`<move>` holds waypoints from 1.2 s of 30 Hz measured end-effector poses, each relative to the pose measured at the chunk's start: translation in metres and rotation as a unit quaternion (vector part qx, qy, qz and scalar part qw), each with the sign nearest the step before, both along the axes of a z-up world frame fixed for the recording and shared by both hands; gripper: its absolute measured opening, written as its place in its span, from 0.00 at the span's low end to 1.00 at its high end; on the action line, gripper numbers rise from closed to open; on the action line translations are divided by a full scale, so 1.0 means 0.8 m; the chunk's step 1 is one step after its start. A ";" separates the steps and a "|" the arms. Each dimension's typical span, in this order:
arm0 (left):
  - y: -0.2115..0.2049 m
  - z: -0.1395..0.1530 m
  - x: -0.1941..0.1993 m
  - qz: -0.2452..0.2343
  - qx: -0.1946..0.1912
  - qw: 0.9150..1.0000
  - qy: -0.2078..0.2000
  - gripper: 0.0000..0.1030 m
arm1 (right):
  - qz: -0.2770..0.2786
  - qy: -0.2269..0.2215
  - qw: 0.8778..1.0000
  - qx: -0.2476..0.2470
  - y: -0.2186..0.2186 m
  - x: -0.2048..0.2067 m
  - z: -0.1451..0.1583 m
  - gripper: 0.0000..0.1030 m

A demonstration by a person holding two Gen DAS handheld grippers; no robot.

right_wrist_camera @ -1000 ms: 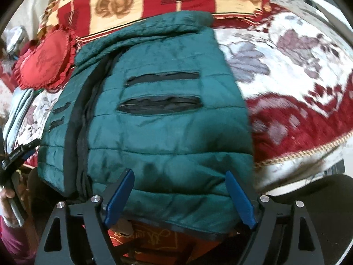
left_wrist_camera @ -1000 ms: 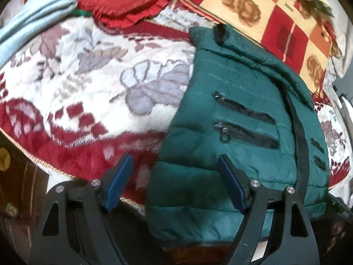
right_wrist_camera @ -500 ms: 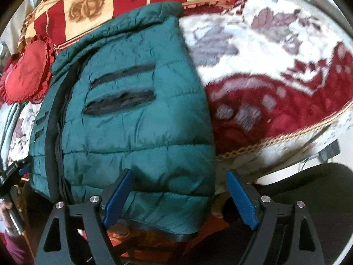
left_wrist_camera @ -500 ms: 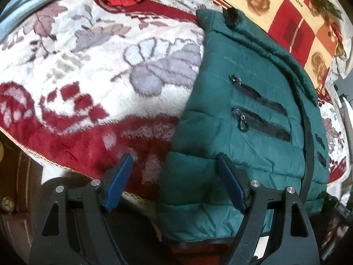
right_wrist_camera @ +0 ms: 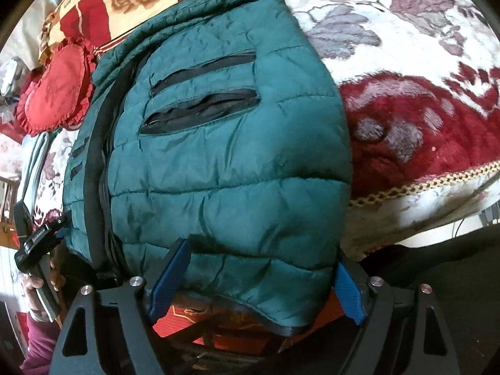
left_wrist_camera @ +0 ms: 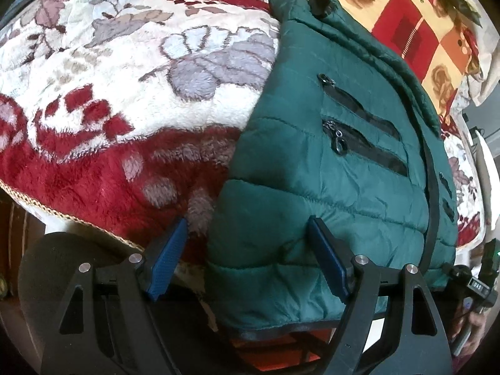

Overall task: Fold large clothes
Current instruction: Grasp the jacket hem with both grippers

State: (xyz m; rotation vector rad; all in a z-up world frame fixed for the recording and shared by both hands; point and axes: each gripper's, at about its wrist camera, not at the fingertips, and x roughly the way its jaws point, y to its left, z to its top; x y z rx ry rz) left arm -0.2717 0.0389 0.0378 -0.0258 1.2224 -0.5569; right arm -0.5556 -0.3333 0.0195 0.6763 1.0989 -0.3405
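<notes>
A dark green quilted jacket [left_wrist_camera: 328,168] lies on the bed with its hem hanging over the near edge, black zip pockets facing up. My left gripper [left_wrist_camera: 248,259] stands open over the hem's left corner, which sits between the blue pads [left_wrist_camera: 168,256] without being pinched. In the right wrist view the jacket [right_wrist_camera: 231,156] fills the middle. My right gripper [right_wrist_camera: 259,284] straddles the hem's right corner; its jaws are closing a little and the pads [right_wrist_camera: 167,278] are not pressing the cloth. The left gripper's body [right_wrist_camera: 40,237] shows at that view's left edge, in a hand.
A plush red, white and grey floral blanket [left_wrist_camera: 125,100] covers the bed, gold-trimmed at its edge [right_wrist_camera: 422,184]. A red frilled cushion [right_wrist_camera: 56,84] and a checked rose-print cover [left_wrist_camera: 415,15] lie at the far side. A folded pale blue cloth [right_wrist_camera: 34,159] lies by the cushion.
Both grippers have sunk and tilted further down towards the jacket's hem. The hem corners now sit between their pads, and the far cushions have slid up out of the left view.
</notes>
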 end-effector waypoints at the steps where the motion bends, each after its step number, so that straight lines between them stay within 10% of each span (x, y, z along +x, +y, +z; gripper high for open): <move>1: -0.001 0.000 -0.001 -0.001 0.000 1.000 -0.001 0.77 | 0.004 -0.003 1.000 -0.003 0.001 0.001 0.002 0.65; 8: -0.013 0.002 -0.010 -0.023 0.014 0.999 -0.020 0.76 | 0.033 -0.011 0.998 -0.051 0.014 -0.001 0.021 0.31; 14: -0.024 0.013 -0.021 -0.049 0.025 0.997 -0.048 0.51 | 0.050 -0.045 0.996 -0.058 0.019 -0.005 0.044 0.17; 21: -0.016 0.038 -0.022 -0.049 0.017 0.996 -0.071 0.15 | 0.056 -0.115 0.991 -0.046 0.012 -0.012 0.088 0.15; 36: -0.022 0.169 0.034 0.007 -0.083 0.987 -0.136 0.13 | 0.015 -0.233 0.970 -0.069 -0.054 0.037 0.195 0.15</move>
